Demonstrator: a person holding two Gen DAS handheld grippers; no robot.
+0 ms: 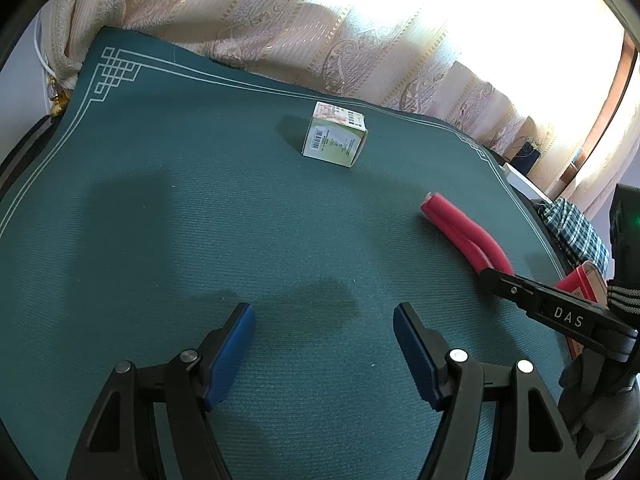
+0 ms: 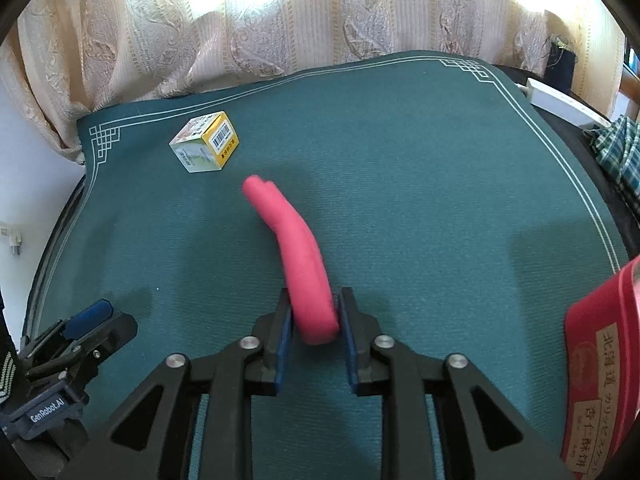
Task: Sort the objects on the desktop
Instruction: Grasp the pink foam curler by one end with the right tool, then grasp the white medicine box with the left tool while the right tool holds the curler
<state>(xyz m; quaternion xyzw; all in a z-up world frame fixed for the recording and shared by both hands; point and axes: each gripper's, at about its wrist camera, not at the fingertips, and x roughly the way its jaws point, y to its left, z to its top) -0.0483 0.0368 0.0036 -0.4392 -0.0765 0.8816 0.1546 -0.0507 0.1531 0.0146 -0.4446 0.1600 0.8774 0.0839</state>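
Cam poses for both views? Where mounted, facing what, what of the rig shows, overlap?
Left wrist: on left gripper, angled down at green mat; own open jaws, empty; right gripper at right edge.
Right wrist: on right gripper, angled down; own jaws around red pliers handle; left gripper lower left.
Shared: mat, small box, pliers, red tin, curtain.

Green mat [image 2: 400, 152] (white line border) covers the table; on it a small carton [image 2: 205, 146], red-handled pliers [image 2: 296, 248], a red box [image 2: 600, 380].
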